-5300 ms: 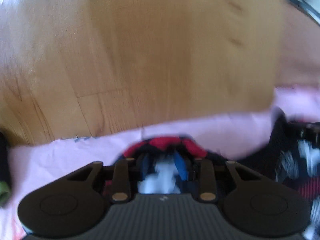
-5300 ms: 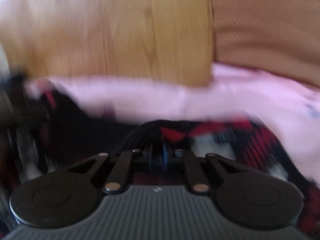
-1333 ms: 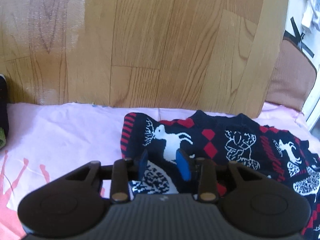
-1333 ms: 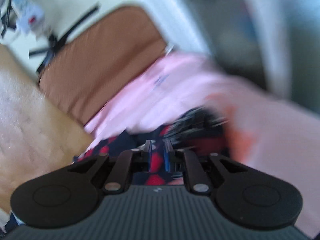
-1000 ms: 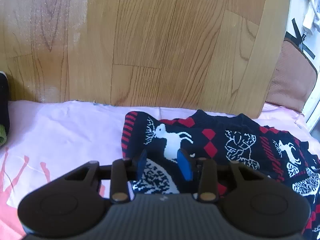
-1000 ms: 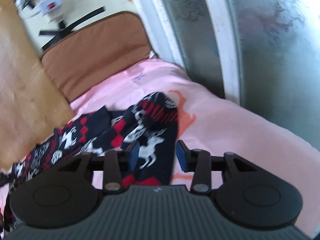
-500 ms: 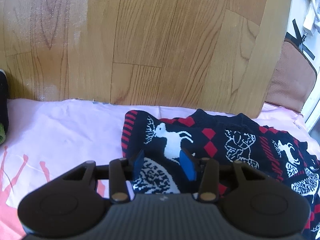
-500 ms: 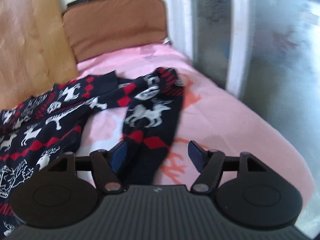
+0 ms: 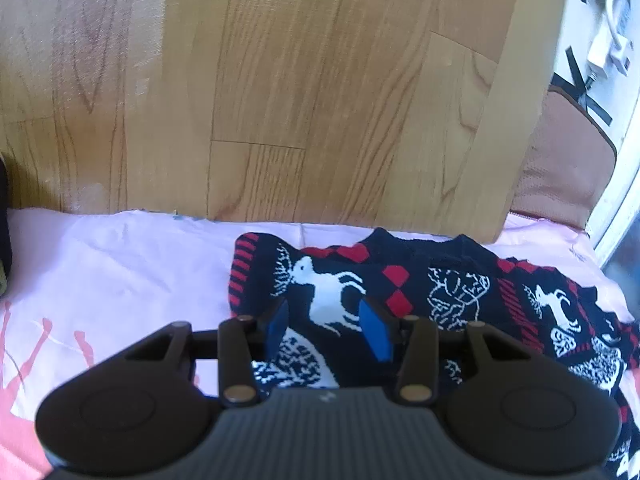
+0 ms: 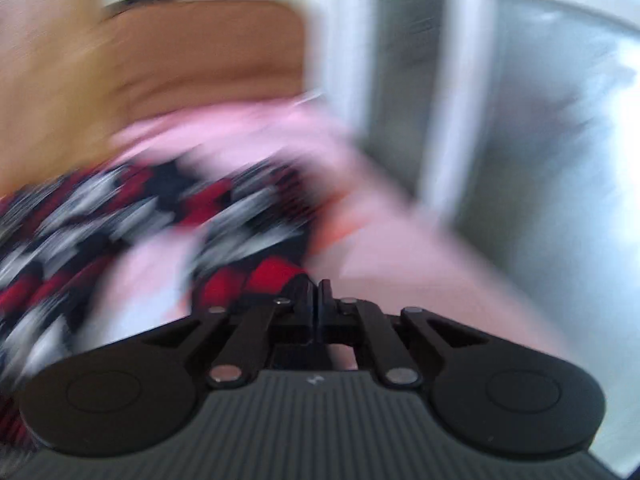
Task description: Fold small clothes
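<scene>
Right claw (image 10: pixel 319 292), wide apart half a second ago, now pinched together at the sweater (image 10: pixel 224 216) sleeve; grip unconfirmed in blur. Left claw (image 9: pixel 328 330) stays apart over folded sleeve. Next sleeve fold starting.

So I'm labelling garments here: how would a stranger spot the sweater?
Find the wooden board behind the pink sheet. Lying on the sheet just before it is the sweater: the only dark knit, navy with white reindeer and red diamonds.
</scene>
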{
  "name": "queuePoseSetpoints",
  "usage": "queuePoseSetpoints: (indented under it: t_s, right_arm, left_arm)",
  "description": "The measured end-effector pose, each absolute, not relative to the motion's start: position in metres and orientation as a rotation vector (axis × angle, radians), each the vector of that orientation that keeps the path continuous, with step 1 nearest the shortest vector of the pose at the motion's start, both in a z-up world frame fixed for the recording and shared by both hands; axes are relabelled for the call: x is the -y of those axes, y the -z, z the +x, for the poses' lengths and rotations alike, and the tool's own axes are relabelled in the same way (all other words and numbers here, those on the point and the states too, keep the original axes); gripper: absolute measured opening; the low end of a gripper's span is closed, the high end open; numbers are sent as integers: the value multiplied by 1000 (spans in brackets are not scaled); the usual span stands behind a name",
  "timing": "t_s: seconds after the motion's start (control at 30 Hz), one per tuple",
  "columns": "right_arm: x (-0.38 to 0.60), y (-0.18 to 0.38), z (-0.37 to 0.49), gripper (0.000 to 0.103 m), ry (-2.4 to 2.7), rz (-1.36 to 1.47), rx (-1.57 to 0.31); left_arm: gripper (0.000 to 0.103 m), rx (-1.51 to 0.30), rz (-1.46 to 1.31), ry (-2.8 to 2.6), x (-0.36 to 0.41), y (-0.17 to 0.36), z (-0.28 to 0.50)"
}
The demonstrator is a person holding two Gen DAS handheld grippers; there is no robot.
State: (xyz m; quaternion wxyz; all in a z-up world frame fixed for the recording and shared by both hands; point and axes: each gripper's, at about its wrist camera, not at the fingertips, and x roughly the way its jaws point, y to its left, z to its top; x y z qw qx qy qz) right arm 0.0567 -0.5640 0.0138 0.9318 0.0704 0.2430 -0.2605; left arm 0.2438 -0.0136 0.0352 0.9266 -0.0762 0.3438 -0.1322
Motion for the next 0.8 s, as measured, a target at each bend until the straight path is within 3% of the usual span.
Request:
queuePoseSetpoints:
  t_s: [0.17, 0.33, 0.67, 0.7, 0.77, 0.8]
  right_arm:
    - [621, -119, 107, 4, 781, 21, -338]
    - [551, -193, 140, 4, 539, 24, -232]
    - [304, -177, 218, 7, -305, 115, -524]
    - [286, -175, 221, 9, -376, 104, -553]
    - [274, -179, 218, 27, -434, 118, -530]
    - [281, -182, 212, 31, -455, 143, -493]
  left_arm:
    - [41, -706, -181, 251, 6, -37, 247]
    - [41, -718, -204, 247, 1, -38, 250]
    - [41, -720, -304, 228, -25, -44, 258]
    - [41, -723, -314, 229, -28, -44, 259]
    - [41, -722, -326, 233, -31, -45, 259]
    - [41, -721, -328, 237, -32, -45, 259]
